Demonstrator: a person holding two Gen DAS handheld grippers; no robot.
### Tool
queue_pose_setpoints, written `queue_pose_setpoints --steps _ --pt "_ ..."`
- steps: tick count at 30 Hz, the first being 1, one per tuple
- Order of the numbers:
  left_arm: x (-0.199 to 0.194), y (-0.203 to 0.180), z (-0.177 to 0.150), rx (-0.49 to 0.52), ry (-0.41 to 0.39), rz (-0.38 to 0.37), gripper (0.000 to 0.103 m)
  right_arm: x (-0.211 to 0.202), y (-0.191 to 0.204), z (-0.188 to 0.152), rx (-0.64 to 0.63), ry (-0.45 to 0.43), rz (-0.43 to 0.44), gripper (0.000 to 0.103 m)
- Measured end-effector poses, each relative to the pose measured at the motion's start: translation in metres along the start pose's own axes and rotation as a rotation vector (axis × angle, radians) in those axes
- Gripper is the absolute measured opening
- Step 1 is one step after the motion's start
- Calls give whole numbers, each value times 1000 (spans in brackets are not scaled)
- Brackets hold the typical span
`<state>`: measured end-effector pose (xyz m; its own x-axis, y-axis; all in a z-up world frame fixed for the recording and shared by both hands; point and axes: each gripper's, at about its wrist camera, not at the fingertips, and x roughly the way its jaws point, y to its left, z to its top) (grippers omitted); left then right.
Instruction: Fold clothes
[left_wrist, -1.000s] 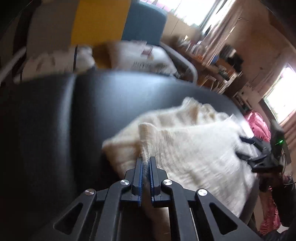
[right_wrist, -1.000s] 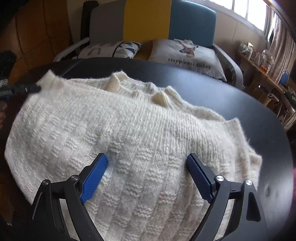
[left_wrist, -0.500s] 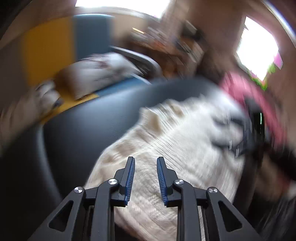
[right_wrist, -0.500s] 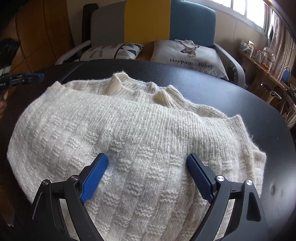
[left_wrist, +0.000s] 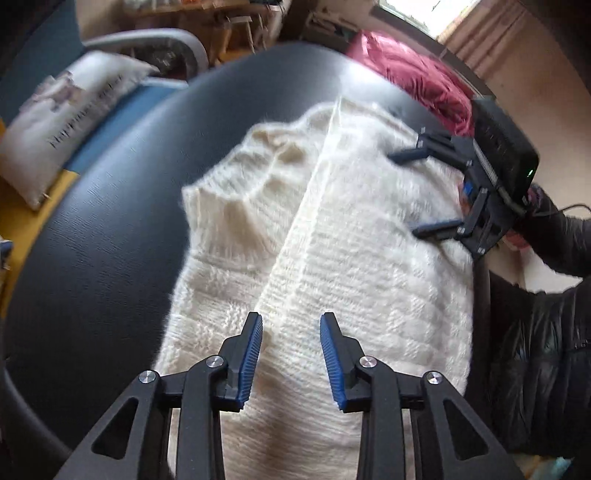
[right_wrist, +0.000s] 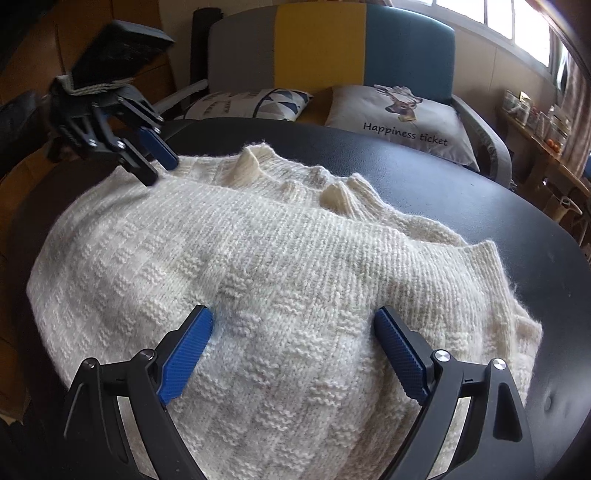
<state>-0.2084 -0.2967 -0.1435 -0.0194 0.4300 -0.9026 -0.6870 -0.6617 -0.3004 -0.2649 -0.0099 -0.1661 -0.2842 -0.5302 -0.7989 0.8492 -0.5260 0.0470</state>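
On black table (right_wrist: 461, 192), folded sweater (right_wrist: 277, 288), edges inside rim.

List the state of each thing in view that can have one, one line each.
Cream sweater: folded over on itself, lying on the black table, held by neither gripper.
Left gripper: opening, nothing pinched between its fingers, over the sweater.
Right gripper: open wide, fingers astride the knit, not clamped.
Deer cushion: lying on the armchair seat.

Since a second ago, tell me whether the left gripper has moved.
Yes. In the right wrist view the left gripper has come from the picture's left edge in over the sweater, nearer the sofa's patterned cushion. Its jaws are opening, nothing between them.
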Motion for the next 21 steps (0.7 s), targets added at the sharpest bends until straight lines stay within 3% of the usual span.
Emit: queue_pose_setpoints --steps 5,7,8,9,12,18,20,21 --pt "9 6 2 -12 17 -82 30 -13 -8 9 22 -18 45 92" --pt "10 2 0 -10 8 -58 22 -21 -12 15 28 -34 48 89" --pt "8 0 -1 -4 -9 -42 9 -25 -13 19 7 -41 14 80" --pt "4 -3 -3 0 -28 -29 5 -26 -13 21 -15 -41 -29 68" --pt "-3 -20 -11 16 -98 54 4 -11 -21 21 -49 24 -140 25" --pt "-33 -28 -28 -65 -320 110 3 -4 -25 16 -43 36 -149 25" --pt "-35 -27 -29 -80 -343 128 3 -9 -22 19 -65 37 -164 24" --pt "-33 -26 -28 -85 -339 140 3 -10 -21 21 -77 37 -175 19"
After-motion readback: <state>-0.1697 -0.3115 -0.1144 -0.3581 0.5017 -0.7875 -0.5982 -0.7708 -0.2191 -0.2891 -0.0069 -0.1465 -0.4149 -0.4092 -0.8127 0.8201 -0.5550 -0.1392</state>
